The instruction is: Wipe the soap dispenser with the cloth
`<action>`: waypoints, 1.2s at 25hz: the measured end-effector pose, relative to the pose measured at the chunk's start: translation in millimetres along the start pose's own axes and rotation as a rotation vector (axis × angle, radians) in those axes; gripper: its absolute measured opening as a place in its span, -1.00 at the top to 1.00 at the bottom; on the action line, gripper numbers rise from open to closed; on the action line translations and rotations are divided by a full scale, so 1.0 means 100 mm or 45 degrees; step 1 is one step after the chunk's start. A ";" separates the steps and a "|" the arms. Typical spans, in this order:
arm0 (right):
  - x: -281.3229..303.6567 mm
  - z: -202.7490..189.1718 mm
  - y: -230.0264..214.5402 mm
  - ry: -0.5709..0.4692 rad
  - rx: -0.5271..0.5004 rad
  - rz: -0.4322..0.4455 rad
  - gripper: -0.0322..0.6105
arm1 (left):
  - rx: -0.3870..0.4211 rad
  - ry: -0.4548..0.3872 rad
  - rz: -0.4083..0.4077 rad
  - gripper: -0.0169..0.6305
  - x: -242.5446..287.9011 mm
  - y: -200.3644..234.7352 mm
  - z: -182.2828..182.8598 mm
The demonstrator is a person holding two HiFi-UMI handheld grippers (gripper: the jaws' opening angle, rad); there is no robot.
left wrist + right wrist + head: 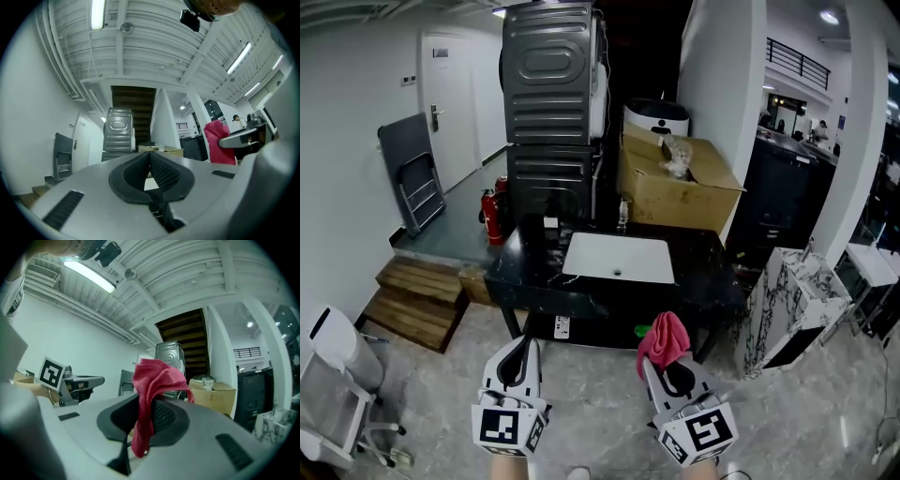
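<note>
The crumpled red cloth (152,380) is pinched in the right tool's (661,367) jaws, bunching above them; the left tool (525,349), closed and empty, points forward beside it; both are well short of the far black counter (712,272).

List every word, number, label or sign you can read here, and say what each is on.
No text here is readable.
Door plate on the white door: too small to read.
White tag low on the black sink stand: too small to read.
Square markers on the left cube and the right cube: black-and-white patterns, no letters or numbers.
</note>
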State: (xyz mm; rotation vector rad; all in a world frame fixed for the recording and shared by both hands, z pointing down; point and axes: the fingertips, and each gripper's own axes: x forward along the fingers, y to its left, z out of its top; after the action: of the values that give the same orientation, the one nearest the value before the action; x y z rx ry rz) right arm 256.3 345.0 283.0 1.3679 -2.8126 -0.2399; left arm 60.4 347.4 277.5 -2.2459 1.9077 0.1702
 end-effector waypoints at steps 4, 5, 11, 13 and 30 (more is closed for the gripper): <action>0.66 0.00 -0.01 0.003 -0.004 -0.041 0.72 | 0.002 0.000 -0.021 0.91 0.47 0.49 -0.09; 0.79 -0.01 -0.01 0.007 -0.006 -0.043 0.72 | -0.001 -0.006 -0.018 0.91 0.56 0.60 -0.10; 1.32 -0.07 -0.13 0.015 0.043 -0.047 0.71 | -0.091 -0.036 0.003 0.91 0.90 1.05 -0.22; 1.51 -0.11 -0.17 0.010 0.048 -0.040 0.71 | -0.103 -0.033 0.006 0.91 1.00 1.18 -0.29; 4.18 -0.57 -1.05 -0.003 0.058 0.095 0.71 | -0.040 0.052 0.018 0.89 3.37 2.30 -1.17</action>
State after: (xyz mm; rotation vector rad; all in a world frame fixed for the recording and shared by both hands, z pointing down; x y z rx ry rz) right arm 83.8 -53.3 298.5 1.2687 -2.8812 -0.1783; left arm -114.4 -38.1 305.6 -2.2739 1.9549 0.1589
